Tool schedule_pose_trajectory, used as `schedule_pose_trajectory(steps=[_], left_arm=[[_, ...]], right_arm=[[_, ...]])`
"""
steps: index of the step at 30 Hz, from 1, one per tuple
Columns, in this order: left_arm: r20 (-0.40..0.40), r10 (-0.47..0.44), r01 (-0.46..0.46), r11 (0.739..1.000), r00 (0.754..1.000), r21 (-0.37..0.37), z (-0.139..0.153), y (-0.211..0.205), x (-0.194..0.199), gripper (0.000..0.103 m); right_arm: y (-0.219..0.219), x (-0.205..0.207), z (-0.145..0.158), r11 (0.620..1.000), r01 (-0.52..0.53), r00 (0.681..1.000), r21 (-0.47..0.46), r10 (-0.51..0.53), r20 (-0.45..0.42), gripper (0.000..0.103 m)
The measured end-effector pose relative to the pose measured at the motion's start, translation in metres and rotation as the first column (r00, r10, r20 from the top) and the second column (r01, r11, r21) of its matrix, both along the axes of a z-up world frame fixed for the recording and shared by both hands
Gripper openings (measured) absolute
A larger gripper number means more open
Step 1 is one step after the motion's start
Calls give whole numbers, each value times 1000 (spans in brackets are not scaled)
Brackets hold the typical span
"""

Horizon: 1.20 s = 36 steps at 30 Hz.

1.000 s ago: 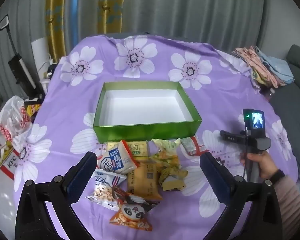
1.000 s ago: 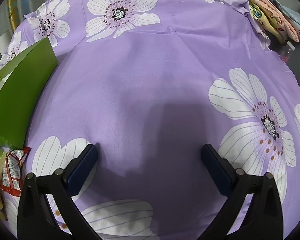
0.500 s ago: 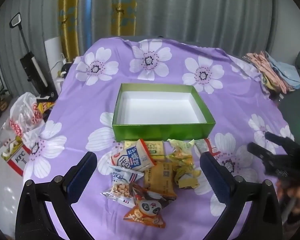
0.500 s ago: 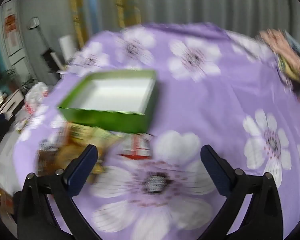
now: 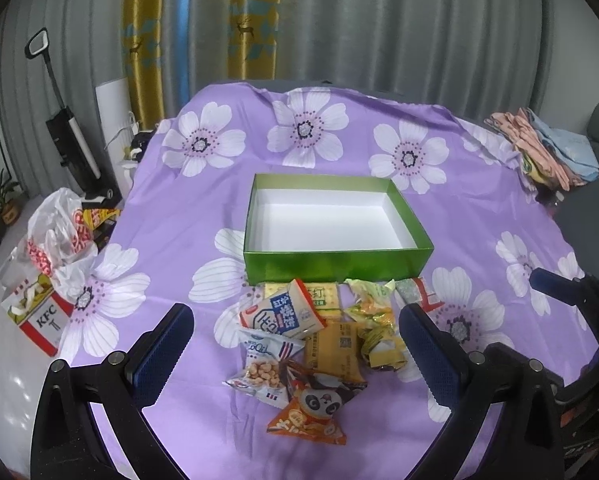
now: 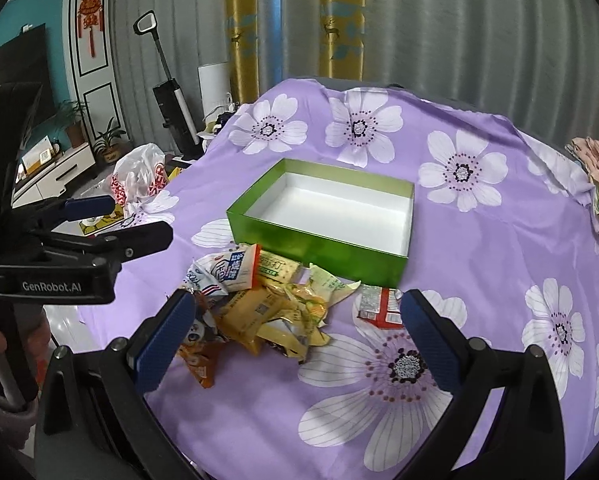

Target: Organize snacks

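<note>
A heap of snack packets lies on the purple flowered tablecloth, just in front of the near wall of a green box. The box sits open-topped near the middle of the table, its white inside bare, with none of the packets in it. Nearest its wall are a cracker packet and a red-and-white packet; a white pouch with blue lettering leans over the crackers. Closer to the camera lie a peanut bag, an orange-yellow packet, some crumpled yellow wrappers, and at the front an orange triangular pouch with a panda face.

The left gripper hangs above the near side of the heap, its blue-padded fingers spread wide on either side of it and gripping nothing. The right gripper is likewise spread wide and empty, above the cloth to the right of the heap, with the red-and-white packet just beside its right finger.

Off the table's left edge, on the floor, stands a KFC box with a crumpled white plastic bag behind it. Folded cloths are stacked at the far right edge.
</note>
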<state>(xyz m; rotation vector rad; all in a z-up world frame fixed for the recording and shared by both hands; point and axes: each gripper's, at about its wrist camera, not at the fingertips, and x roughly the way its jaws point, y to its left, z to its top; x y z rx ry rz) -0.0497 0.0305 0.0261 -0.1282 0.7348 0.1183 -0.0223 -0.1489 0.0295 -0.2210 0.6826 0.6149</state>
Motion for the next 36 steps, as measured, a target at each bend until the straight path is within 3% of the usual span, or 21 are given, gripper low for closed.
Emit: schedule_pose_trajectory(steps=[18, 36], left_arm=[[76, 24, -29, 998, 997, 61, 12, 5, -10, 102], [74, 12, -17, 997, 997, 69, 11, 0, -9, 102]], right_arm=[[20, -10, 11, 999, -34, 997, -27, 36, 65, 103], [20, -10, 8, 999, -42, 998, -14, 42, 44, 103]])
